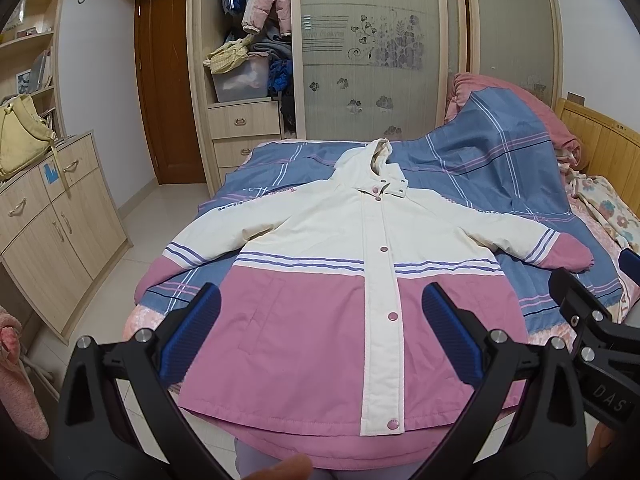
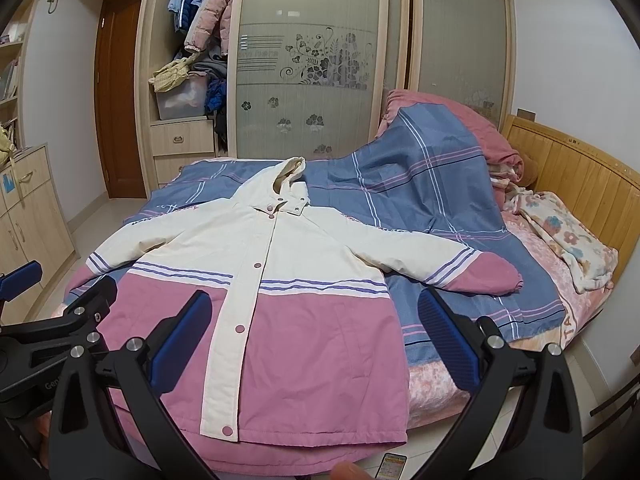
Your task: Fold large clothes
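Left gripper (image 1: 322,334) and right gripper (image 2: 316,336) both hover over the hem, fingers spread, holding nothing. Jacket (image 1: 340,280) lies flat, face up, snapped shut on the bed (image 2: 440,384), hood at 12 o'clock, sleeves out at 9 and 3. Wardrobe (image 1: 372,48) behind.

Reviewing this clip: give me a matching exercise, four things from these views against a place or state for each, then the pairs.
Things:
1. jacket
2. left gripper
3. yellow bag
4. floral blanket

Places or states:
A. on the wooden cabinet
B. spread flat, front up, snapped shut
C. crumpled by the headboard
D. open, holding nothing

Pairs: 1-B, 2-D, 3-A, 4-C
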### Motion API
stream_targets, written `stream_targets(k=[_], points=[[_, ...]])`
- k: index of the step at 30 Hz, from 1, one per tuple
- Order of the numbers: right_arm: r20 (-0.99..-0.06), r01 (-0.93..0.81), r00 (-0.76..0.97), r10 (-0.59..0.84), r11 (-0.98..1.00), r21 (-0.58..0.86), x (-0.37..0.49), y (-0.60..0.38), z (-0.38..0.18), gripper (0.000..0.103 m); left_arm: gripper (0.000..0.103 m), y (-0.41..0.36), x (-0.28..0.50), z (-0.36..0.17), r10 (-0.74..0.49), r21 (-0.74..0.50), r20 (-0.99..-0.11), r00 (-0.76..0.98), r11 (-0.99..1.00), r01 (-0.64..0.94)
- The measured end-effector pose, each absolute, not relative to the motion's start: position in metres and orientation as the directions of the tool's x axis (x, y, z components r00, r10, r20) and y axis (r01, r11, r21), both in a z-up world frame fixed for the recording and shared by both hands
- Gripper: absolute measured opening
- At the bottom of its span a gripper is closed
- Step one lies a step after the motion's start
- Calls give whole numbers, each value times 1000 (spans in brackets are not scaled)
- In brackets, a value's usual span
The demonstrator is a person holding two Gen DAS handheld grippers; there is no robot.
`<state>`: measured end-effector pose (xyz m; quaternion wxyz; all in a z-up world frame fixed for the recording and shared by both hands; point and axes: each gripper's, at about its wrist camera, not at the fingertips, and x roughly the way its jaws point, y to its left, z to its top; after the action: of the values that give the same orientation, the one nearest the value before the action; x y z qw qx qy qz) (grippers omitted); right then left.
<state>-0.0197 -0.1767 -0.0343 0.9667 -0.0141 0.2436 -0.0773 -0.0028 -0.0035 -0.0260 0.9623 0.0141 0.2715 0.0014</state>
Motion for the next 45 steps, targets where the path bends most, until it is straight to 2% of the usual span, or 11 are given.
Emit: stream_targets(k=[32,38,40,45], points=[[-473,134,869,-148,989,-64,-21,-175,-44,102,101,-1,0,-33,13,30,-540,841,1000,4],[-420,135,901,-108,990,35,-20,-214,-36,102,101,13,13,-47,12,10,-583,812,1000,-8],[-454,149,885,-98,986,77,-7,-236,-48,102,101,21,23,-57,17,-7,-610,792,1000,-27],[-663,164,749,-19,974,158,49,-272,-127,102,101,30,52,-92,4,-33,-689,724,999,-37]])
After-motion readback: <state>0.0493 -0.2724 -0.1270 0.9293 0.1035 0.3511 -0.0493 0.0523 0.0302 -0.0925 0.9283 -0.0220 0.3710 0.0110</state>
